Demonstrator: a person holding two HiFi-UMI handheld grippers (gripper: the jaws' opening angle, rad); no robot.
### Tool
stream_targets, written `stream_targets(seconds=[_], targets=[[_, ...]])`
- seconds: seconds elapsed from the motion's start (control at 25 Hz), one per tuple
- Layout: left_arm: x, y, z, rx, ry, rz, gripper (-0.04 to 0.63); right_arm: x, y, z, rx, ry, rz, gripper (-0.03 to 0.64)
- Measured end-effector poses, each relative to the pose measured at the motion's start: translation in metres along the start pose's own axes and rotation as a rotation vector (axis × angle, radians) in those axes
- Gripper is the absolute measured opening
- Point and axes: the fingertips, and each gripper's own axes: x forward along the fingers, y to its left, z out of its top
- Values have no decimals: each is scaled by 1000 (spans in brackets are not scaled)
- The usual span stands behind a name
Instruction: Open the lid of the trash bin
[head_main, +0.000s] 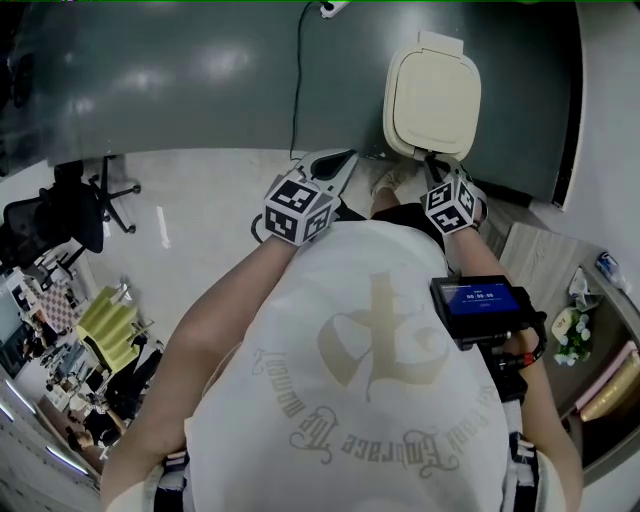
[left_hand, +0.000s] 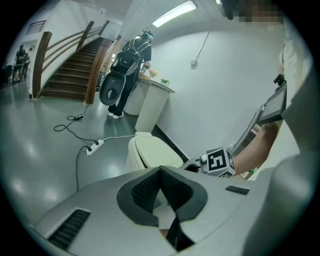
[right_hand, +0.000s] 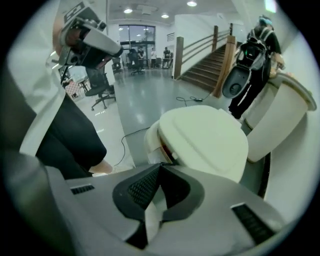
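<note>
A cream trash bin (head_main: 432, 100) stands on the grey floor by the wall, its rounded lid (right_hand: 205, 137) down. A red strip shows under the lid's near edge. My right gripper (head_main: 434, 166) is shut and empty, its tip just short of the bin's near rim; in the right gripper view the bin fills the space right past the gripper (right_hand: 160, 166). My left gripper (head_main: 336, 166) hangs to the left of the bin, also shut with nothing held. From the left gripper (left_hand: 160, 169), the bin (left_hand: 150, 152) lies ahead and the right gripper's marker cube (left_hand: 217, 161) shows beside it.
A black cable (head_main: 296, 80) and a white power strip (left_hand: 94, 147) lie on the floor left of the bin. A tall white counter (right_hand: 280, 117) stands behind it, with a person (right_hand: 252, 55) beside it. Office chairs (head_main: 60, 215) stand far left. Stairs (left_hand: 75, 70) rise beyond.
</note>
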Motion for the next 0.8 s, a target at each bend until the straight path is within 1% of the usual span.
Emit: stream_targets(seconds=[0.08,0.16,0.28,0.48,0.8], targets=[[0,-1,1,3,1,-4,14,0,0,-1,-53,11,-20,8],[0,-2,1,7,3,-7,14,0,0,-2,-62,11,-32,8],[2,-2,-1,8,9,-10,14,-1,-2,-5,-38,3,-37,8],[8,-3,-1,11,11,-20,14,1,-5,-9,-32,1,-36,8],[15,-5,3,23,9,-39,14,4,-8,-10,27,11,-4,8]])
